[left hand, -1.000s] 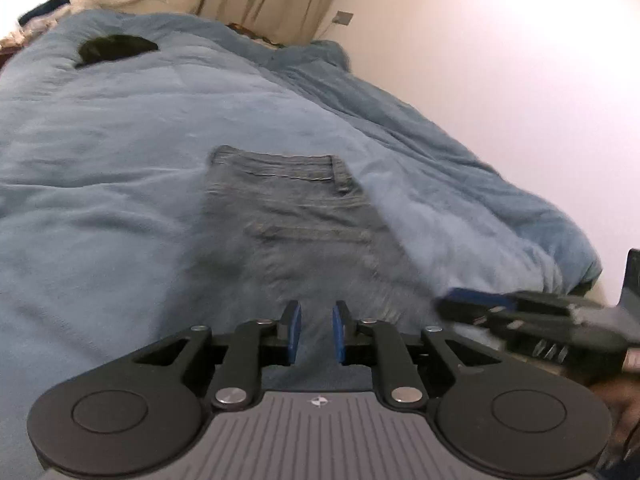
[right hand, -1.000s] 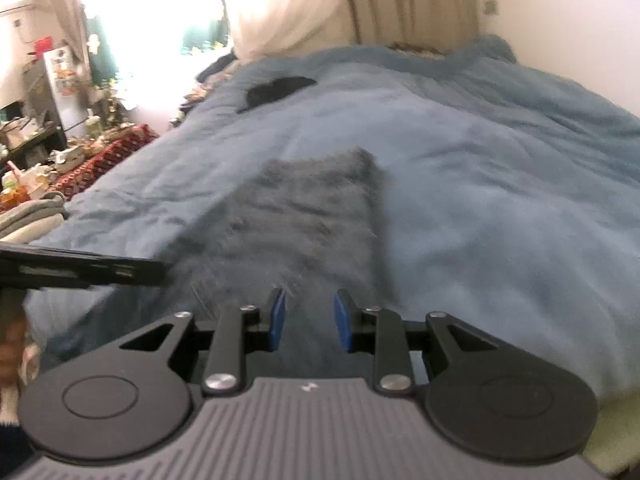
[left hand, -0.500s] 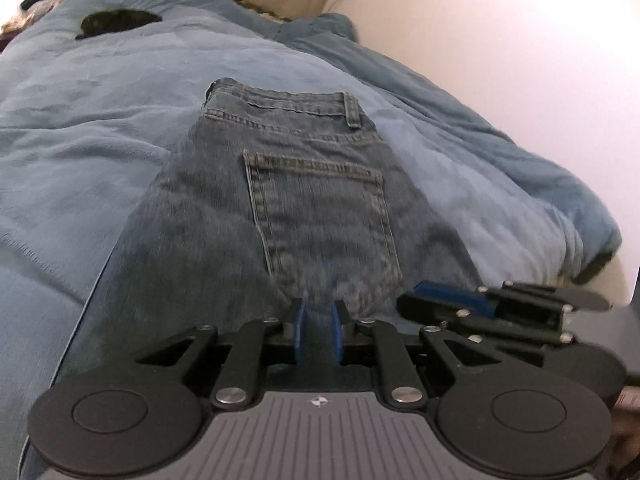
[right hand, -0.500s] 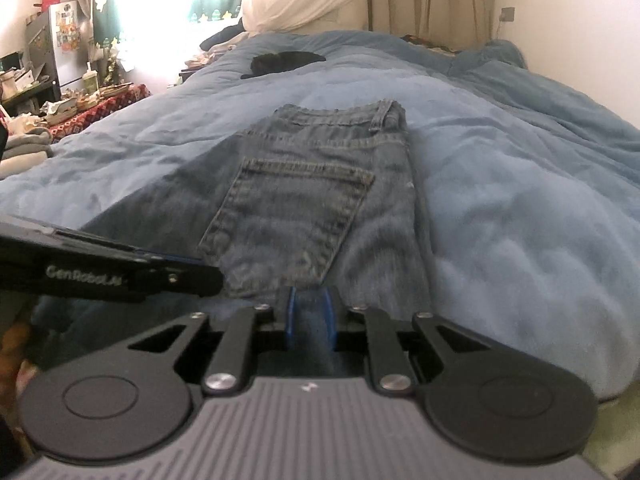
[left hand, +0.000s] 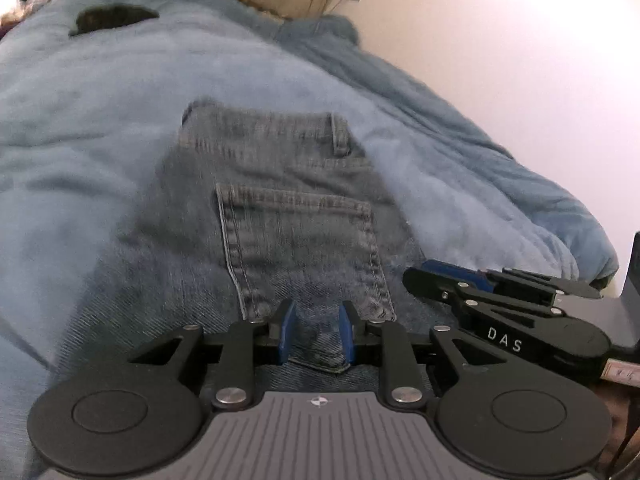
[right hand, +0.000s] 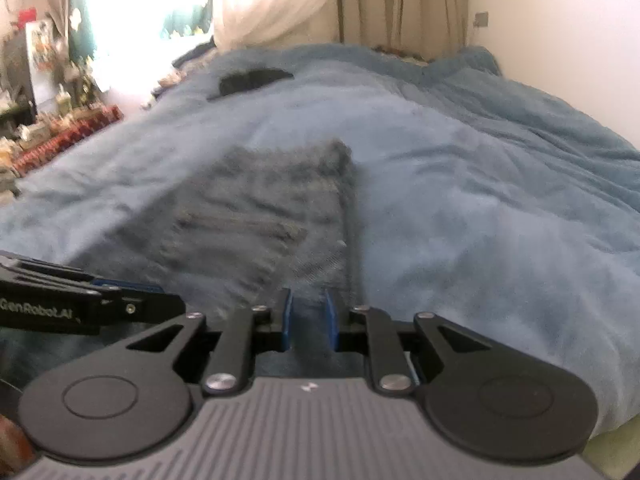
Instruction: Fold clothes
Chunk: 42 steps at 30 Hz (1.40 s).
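A pair of blue jeans (left hand: 288, 216) lies flat on the blue bedspread (left hand: 100, 120), waistband far, back pocket up. My left gripper (left hand: 316, 330) is open just above the near part of the jeans, below the pocket, with a fold edge of denim between its blue pads. My right gripper (right hand: 307, 318) is open over the near right side of the jeans (right hand: 264, 216). The right gripper also shows in the left wrist view (left hand: 480, 292), and the left gripper in the right wrist view (right hand: 80, 304). Both views are blurred.
A dark garment (left hand: 112, 18) lies far up the bed near the curtains (right hand: 400, 0). A white wall (left hand: 520, 60) runs along the bed's right side. Cluttered shelves (right hand: 40, 80) stand to the left.
Both grippers were nearly shut on the denim half a second ago and have opened and drawn back. The views have lifted and blurred.
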{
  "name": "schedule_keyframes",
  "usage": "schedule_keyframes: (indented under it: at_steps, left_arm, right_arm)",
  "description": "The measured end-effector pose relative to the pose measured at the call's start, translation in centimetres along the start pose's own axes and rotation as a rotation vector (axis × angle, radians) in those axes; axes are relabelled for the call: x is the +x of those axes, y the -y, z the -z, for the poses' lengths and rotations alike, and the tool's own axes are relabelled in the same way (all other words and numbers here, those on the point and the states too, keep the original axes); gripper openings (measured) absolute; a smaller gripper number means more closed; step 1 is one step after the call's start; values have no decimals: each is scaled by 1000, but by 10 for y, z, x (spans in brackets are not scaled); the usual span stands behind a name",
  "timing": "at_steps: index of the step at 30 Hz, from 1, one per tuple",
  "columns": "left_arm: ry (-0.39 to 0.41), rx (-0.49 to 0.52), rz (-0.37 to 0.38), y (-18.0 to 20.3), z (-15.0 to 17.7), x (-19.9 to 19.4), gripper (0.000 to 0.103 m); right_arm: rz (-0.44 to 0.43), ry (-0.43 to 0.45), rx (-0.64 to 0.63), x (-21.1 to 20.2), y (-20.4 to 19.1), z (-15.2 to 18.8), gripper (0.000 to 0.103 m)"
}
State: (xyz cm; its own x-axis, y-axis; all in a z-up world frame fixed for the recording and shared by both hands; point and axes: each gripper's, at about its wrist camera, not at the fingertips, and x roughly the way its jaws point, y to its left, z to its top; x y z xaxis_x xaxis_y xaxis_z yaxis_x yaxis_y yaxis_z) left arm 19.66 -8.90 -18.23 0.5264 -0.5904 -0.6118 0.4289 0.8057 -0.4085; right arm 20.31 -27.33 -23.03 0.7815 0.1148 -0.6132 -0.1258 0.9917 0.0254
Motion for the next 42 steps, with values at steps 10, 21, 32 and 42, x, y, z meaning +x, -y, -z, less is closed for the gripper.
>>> schedule_keyframes:
  at_steps: [10,21,32,42]
  left_arm:
    - [-67,27,114,-9,-38,-34,23]
    - [-22,60,19,-55,-120,3,28]
    - [-40,127,5,-73,-126,30,33]
    - [-75,40,110,-123,-164,50,44]
  right_arm:
    - [-74,5,36,-31,23,-15,19]
    - [-185,-6,-92,61,22,-104,20]
    - [-164,-31,-20,81,59,-103,30]
    - [-307,-105,122,114,94,-135,38]
